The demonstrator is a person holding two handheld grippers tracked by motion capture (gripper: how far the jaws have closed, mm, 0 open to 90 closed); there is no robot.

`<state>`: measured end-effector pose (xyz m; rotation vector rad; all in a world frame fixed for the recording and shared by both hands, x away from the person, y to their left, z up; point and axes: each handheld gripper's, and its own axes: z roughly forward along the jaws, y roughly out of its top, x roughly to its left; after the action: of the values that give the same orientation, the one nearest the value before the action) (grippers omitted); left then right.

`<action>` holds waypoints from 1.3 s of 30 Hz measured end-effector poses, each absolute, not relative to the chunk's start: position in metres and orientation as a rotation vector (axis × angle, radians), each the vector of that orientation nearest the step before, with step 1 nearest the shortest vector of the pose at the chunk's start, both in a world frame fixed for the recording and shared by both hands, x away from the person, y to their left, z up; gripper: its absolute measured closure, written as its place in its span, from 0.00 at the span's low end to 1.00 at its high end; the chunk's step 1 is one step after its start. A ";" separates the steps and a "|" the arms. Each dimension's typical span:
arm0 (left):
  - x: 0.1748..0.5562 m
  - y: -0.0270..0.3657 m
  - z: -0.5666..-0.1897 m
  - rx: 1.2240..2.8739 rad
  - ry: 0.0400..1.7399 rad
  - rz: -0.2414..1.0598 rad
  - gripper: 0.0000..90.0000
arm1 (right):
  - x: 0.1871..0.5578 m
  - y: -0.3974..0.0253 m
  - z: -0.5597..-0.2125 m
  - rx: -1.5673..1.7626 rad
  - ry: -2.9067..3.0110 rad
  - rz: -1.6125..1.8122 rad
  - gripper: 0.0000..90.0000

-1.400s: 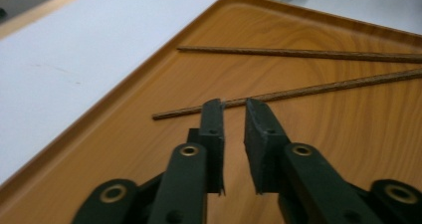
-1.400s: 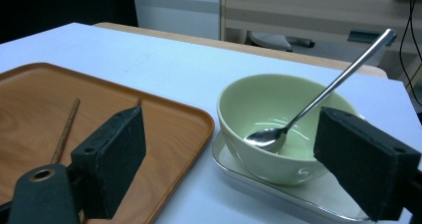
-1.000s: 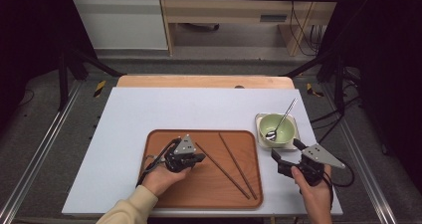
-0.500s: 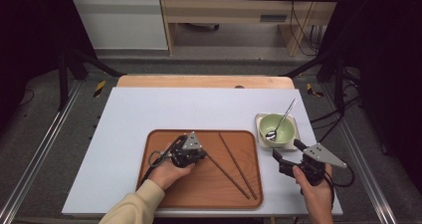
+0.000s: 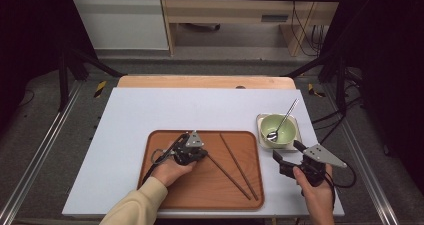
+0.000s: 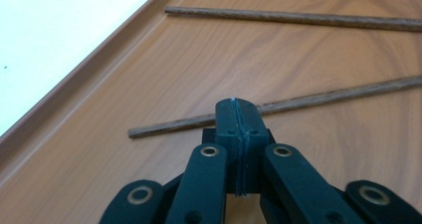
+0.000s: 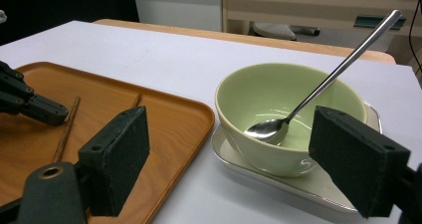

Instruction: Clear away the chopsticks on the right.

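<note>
Resting low over the wooden tray (image 5: pixel 160 195), left claw (image 5: pixel 202 155) with jaws pressed together, tips just above the near end of one chopstick (image 6: pixel 318 99); whether the stick is pinched or merely under the tips cannot be told from the left gripper view. Lying farther along the tray, well apart from the first, second chopstick (image 6: pixel 298 18), both running diagonally across the tray in the high view. Spreading beneath the tray, white surface (image 5: pixel 130 120). Sitting just right of the tray, on a small white saucer (image 7: pixel 298 184), green bowl (image 7: pixel 259 92) with a metal spoon (image 7: pixel 338 67) leaning in it, handle pointing up and away. Hovering near the bowl at the surface's right front edge, right claw (image 5: pixel 289 155) with jaws wide apart, holding nothing, aimed toward bowl and saucer.
</note>
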<state>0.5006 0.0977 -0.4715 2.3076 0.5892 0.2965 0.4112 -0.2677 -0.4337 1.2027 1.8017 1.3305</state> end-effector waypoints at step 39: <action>0.511 0.012 -0.474 2.320 0.449 0.259 0.99 | 0.415 -0.268 -0.437 1.242 1.825 1.327 0.22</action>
<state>0.5107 0.0123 -0.4738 2.3198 0.4492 0.2594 0.4149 -0.2684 -0.4365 1.2419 1.8246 1.3274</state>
